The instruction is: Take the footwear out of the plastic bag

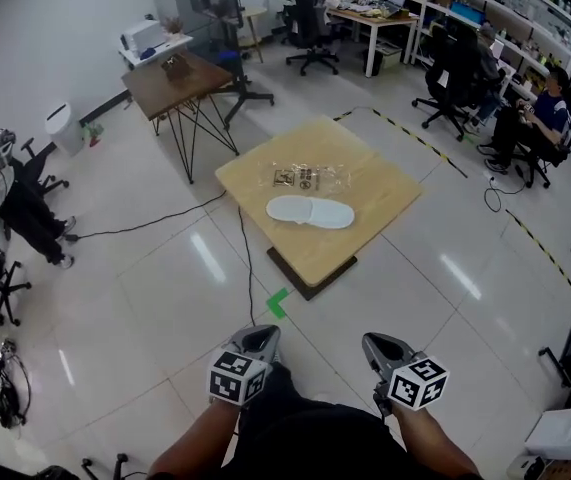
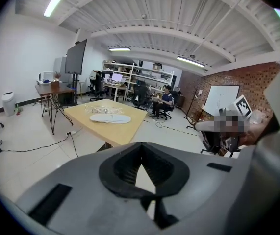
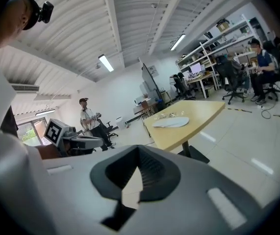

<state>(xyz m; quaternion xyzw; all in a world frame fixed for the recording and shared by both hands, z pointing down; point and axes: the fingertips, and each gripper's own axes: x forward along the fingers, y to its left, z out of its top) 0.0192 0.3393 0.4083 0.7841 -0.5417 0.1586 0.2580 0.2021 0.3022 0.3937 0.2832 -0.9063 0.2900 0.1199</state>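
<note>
My left grey plastic gripper with the marker cube [image 1: 261,334] is clenched, nothing between its ribbed black pads, low over the glossy tiled floor [image 1: 165,298]. Well ahead, the clear crinkled plastic bag [image 1: 308,176] lies flat on the square light wooden table [image 1: 375,223]. The flat white oval slippers [image 1: 310,211] lie side by side as a pair just beside the bag, outside it, on my side. My right grey plastic gripper [image 1: 381,342] is clenched too, and empty.

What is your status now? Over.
Left gripper, right gripper shut, empty, away from table. White slippers beside plastic bag, already out. Floor cable near table.
</note>
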